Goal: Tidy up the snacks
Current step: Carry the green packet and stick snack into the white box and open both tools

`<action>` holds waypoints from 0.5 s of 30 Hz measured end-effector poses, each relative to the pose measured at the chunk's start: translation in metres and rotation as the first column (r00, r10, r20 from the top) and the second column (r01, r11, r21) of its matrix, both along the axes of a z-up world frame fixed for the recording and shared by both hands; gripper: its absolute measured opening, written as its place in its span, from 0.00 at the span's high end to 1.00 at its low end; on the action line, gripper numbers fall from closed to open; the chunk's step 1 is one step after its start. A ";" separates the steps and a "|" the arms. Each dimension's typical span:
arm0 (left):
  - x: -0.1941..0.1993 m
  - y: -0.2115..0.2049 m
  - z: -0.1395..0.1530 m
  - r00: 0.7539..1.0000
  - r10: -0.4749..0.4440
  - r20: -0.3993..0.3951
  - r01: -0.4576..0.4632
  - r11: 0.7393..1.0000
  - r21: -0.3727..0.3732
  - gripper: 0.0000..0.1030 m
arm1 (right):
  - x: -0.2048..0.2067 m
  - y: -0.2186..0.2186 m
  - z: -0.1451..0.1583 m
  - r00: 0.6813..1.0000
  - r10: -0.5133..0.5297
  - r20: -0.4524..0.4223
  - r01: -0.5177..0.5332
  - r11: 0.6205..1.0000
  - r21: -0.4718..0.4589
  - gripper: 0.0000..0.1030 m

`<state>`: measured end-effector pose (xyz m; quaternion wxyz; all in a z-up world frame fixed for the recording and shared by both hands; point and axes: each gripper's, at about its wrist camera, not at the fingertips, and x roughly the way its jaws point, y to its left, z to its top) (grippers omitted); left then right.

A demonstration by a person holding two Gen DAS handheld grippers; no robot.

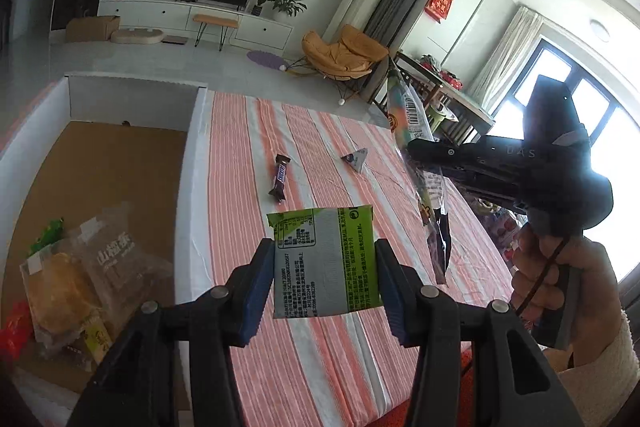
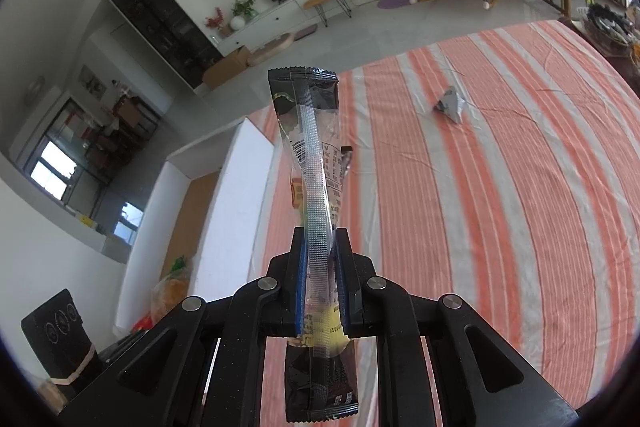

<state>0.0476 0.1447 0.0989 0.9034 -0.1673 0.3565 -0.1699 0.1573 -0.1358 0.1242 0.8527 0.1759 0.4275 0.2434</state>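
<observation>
My left gripper is shut on a green and grey flat snack packet, held above the striped tablecloth. My right gripper is shut on a long clear and black snack sachet, held upright; the gripper and the sachet also show at the right of the left wrist view. A brown chocolate bar and a small grey triangular packet lie on the cloth; the triangular packet also shows in the right wrist view.
A white-walled box with a brown floor stands at the table's left and holds several bagged snacks; it also shows in the right wrist view. Beyond the table are a TV cabinet, an orange chair and a dining table.
</observation>
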 end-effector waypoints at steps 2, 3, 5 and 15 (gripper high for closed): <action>-0.004 0.035 0.012 0.996 0.087 0.020 -0.088 0.996 0.028 0.53 | 0.001 0.050 0.013 0.995 0.100 0.007 -0.101 0.993 0.062 0.87; -0.006 0.052 0.015 0.990 0.138 0.031 -0.139 0.989 0.052 0.53 | 0.000 0.075 0.016 0.989 0.148 0.006 -0.148 0.985 0.087 0.87; -0.007 0.087 0.011 0.969 0.246 0.033 -0.248 0.962 0.117 0.52 | -0.002 0.125 0.016 0.972 0.235 0.000 -0.234 0.965 0.115 0.87; -0.002 0.155 -0.061 0.864 0.498 -0.078 -0.450 0.832 0.326 0.22 | -0.002 0.194 -0.066 0.961 0.271 -0.044 -0.265 0.957 0.118 0.51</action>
